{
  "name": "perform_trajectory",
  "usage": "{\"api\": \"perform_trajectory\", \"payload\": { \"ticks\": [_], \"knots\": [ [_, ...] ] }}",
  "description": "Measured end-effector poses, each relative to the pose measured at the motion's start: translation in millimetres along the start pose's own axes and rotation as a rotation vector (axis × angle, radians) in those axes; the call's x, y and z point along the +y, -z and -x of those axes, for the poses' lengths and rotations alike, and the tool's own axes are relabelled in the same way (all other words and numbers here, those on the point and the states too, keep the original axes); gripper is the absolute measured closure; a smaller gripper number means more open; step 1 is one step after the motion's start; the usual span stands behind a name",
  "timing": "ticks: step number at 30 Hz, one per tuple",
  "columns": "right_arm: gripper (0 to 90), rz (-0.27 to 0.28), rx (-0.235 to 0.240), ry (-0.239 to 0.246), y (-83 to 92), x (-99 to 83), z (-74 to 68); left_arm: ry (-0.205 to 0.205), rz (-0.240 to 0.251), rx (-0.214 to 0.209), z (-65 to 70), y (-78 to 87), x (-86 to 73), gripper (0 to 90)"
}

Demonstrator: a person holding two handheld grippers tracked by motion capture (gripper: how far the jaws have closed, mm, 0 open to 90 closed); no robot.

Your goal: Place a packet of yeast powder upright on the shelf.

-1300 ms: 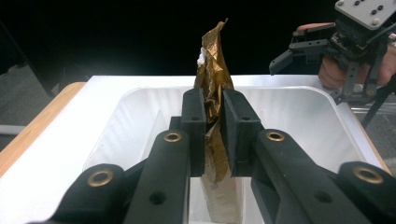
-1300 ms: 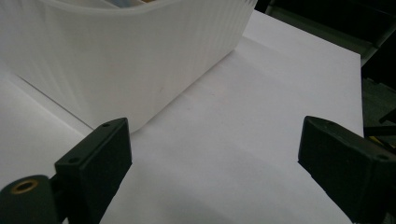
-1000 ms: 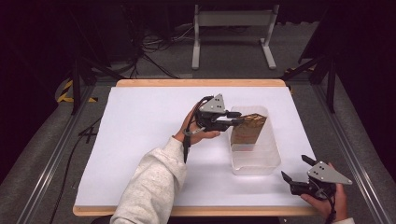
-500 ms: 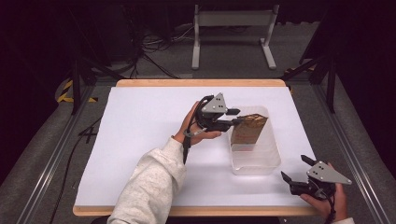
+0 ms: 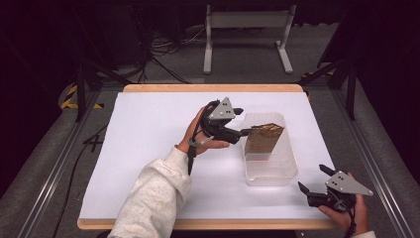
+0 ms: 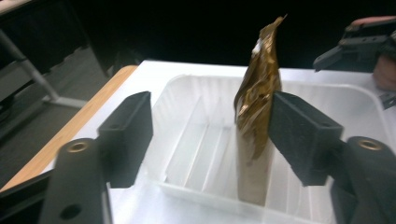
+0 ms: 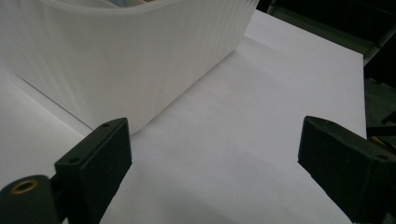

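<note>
A brown and gold pouch (image 5: pixel 262 139) stands upright on its base in a clear plastic tub (image 5: pixel 277 173) at the table's right middle. My left gripper (image 5: pixel 246 130) reaches in from the tub's left side at the pouch's top. Its jaws have just been opening. In the left gripper view the pouch (image 6: pixel 257 116) stands between them, close against the right jaw, with a wide gap to the left jaw. My right gripper (image 5: pixel 313 179) rests open near the front right corner, nothing between its jaws. In its own view the right gripper (image 7: pixel 215 144) faces the tub's ribbed wall (image 7: pixel 140 60).
A white sheet (image 5: pixel 148 148) covers the wooden table, and its front edge (image 5: pixel 208 224) lies just below my right hand. A metal stand (image 5: pixel 247 29) and cables are on the floor beyond the far edge. The person's grey sleeve (image 5: pixel 153 198) crosses the front left.
The left gripper's jaws have spread apart and let go of the pouch's top. The pouch stays upright in the tub. The right gripper has not moved.
</note>
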State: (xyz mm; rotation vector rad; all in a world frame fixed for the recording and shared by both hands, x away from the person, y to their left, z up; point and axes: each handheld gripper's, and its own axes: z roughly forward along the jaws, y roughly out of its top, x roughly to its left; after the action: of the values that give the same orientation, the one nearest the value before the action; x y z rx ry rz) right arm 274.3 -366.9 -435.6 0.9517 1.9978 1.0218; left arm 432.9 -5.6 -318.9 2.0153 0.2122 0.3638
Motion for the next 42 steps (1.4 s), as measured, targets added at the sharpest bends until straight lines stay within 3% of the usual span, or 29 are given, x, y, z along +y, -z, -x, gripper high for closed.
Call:
{"api": "perform_trajectory", "payload": {
  "ticks": [13, 23, 42],
  "knots": [
    [10.3, -0.002, 0.000, 0.006, -0.4, 0.5, -1.2, -0.010, -0.065, 0.062, 0.9, 10.1, -7.9, 18.2],
    [10.3, -0.002, 0.001, 0.008, -0.5, 0.6, -1.6, -0.025, -0.108, 0.093, 3.1, 22.5, -18.2, 15.2],
    [10.2, 0.008, 0.009, 0.003, -1.4, 1.2, -1.8, -0.037, -0.216, 0.168, 6.1, 61.4, -62.4, 12.8]
  ]
}}
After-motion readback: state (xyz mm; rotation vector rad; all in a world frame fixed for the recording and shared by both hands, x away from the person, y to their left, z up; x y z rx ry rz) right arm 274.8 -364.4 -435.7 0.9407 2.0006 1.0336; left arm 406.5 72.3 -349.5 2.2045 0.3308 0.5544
